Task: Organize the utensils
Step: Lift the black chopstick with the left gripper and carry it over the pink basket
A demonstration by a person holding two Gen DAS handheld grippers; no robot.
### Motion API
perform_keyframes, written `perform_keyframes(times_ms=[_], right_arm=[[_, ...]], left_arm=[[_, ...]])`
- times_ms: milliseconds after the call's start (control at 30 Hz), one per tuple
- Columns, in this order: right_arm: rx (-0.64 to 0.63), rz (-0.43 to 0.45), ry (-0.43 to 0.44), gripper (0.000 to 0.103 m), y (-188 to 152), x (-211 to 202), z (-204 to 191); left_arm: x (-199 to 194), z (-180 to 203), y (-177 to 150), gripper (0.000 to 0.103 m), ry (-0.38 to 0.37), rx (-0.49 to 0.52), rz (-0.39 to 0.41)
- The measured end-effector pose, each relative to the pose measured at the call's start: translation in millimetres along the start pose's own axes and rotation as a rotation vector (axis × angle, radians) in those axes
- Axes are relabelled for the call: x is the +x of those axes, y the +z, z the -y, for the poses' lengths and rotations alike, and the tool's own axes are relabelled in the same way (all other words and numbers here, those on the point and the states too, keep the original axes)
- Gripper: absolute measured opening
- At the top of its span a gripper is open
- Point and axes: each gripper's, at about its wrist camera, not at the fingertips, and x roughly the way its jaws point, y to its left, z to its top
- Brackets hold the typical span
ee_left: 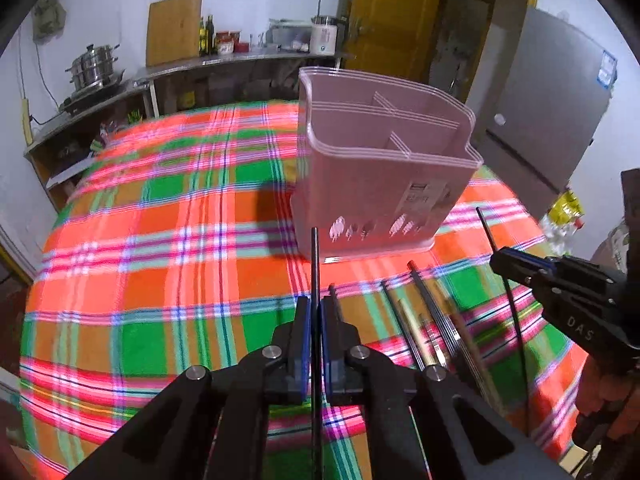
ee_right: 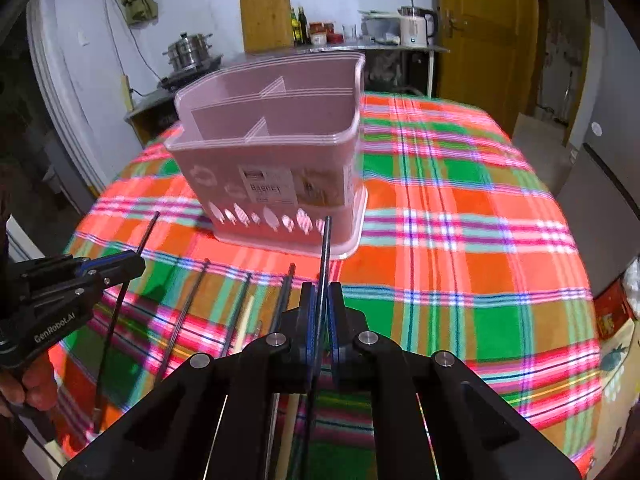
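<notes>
Basket (ee_left: 384, 184) sat upper centre of both views, ahead of both tongs. Left tongs (ee_left: 315, 304) pinched dark chopstick (ee_left: 315, 256); right tongs (ee_right: 322, 292) pinched second chopstick (ee_right: 326, 244). Long axes pointed at basket; neither arm clearly nearer.

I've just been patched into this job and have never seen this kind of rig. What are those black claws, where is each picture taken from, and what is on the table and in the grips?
There is no robot here. A person holds a two-finger gripper in each hand, and each gripper carries a fisheye camera looking forward along its fingers. One picture is from the left gripper, the other from the right gripper; each also sees the other at its edge.

Both are shut on one thin dark chopstick each: the left chopstick and the right chopstick.

On the plaid tablecloth stands a pink utensil basket with dividers; no utensils show inside it. More loose chopsticks lie in a row in front of the basket.

Behind is a kitchen counter with pots and bottles.
</notes>
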Motion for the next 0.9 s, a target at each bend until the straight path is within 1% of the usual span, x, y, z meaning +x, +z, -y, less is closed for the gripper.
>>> perform_keyframes(times_ms=[200,433,667,900], right_arm=[[-0.016,0.076,0.0,0.006,14,-36,-5],[-0.018,0.142,0.002,0.005,25,-70,-8],[-0.029,0.19,0.005,0.005,33,-93,-14],[-0.03,0.234,0.016,0.005,45,-110,-18]], left_arm=[[-45,1,18,0.004,-0.03,0.02,0.083],[-83,2,31,0.004,-0.051,0.027,0.145],[-110,7,42,0.004,-0.062,0.036,0.179],[-122,14,61,0.004,-0.077,0.05,0.195]])
